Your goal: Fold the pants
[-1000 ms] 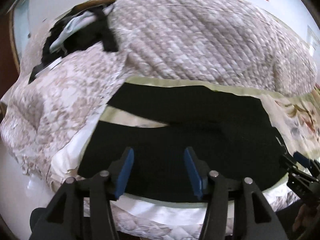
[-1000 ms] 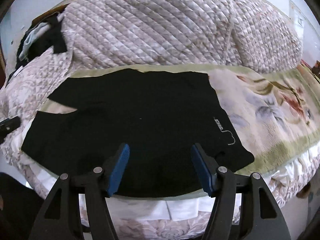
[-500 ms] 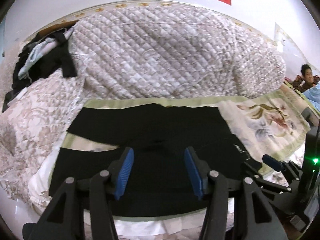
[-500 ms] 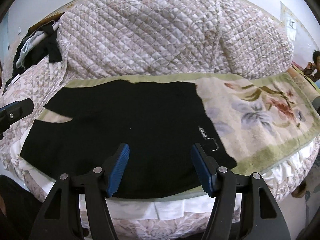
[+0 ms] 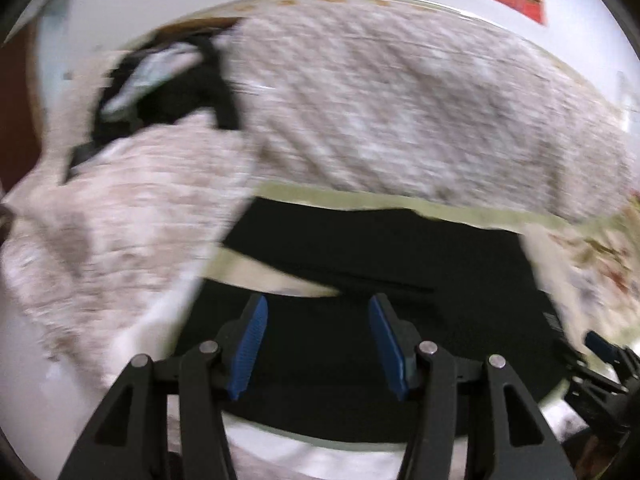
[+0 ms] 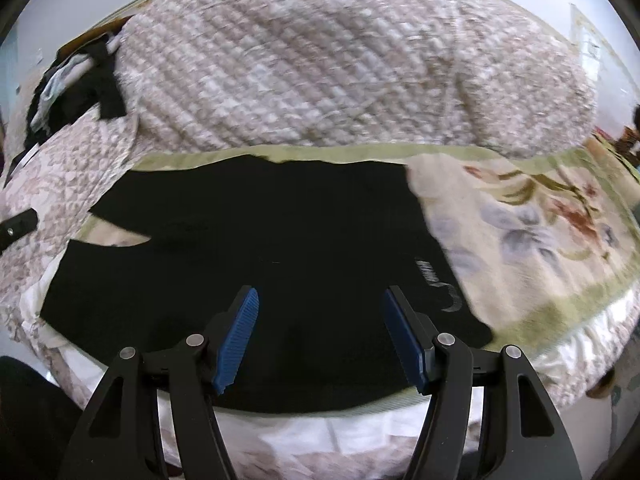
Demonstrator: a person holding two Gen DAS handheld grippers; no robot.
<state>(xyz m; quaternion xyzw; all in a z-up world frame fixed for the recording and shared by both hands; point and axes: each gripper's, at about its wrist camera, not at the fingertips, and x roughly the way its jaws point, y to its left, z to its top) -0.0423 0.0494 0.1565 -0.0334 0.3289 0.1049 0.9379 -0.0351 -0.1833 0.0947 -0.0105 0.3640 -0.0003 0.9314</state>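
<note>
- Black pants (image 6: 256, 264) lie flat on floral blanket (image 6: 532, 240), beyond both sets of jaws.
- Left gripper (image 5: 318, 346): jaws spread, empty.
- Right gripper (image 6: 320, 338): jaws spread, empty.

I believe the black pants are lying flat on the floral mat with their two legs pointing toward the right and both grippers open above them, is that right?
Not quite: the legs of the black pants point left, as the right wrist view shows. The rest holds: they lie flat on the floral mat, with the left gripper and right gripper open above them.
</note>
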